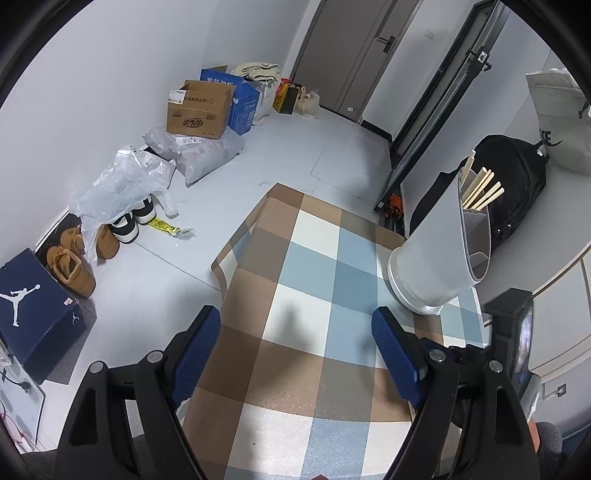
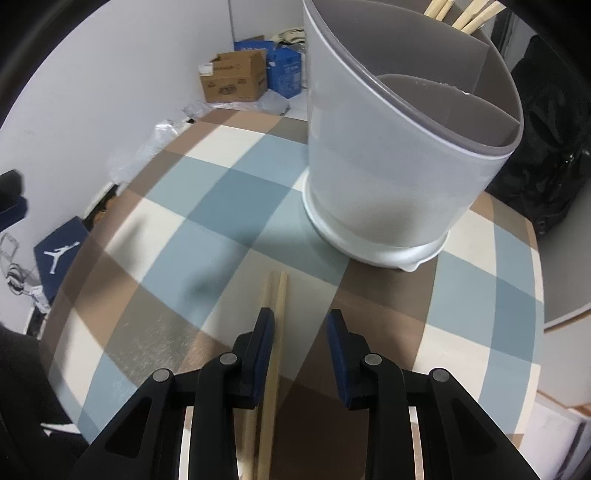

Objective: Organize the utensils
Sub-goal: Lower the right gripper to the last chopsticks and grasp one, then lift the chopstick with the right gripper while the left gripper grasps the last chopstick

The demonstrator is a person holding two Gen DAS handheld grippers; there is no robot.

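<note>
A white, divided utensil holder [image 1: 424,266] [image 2: 388,166] stands on the checked tablecloth [image 1: 295,240] [image 2: 184,221]. Several wooden chopsticks [image 1: 480,188] [image 2: 469,14] stick out of its far compartment. A pair of wooden chopsticks [image 2: 279,295] lies flat on the cloth in front of the holder. My right gripper [image 2: 301,321] points down over them. They lie between its jaws, against the left pad, and a clear gap separates them from the right pad. My left gripper [image 1: 295,321] hovers open over bare cloth, left of the holder, with nothing between its fingers.
The table's far and left edges drop to a floor with a dark blue shoe box [image 1: 33,314], tan shoes [image 1: 70,269], plastic bags [image 1: 118,184] and cardboard boxes [image 1: 199,110]. A black backpack [image 1: 517,192] sits behind the holder.
</note>
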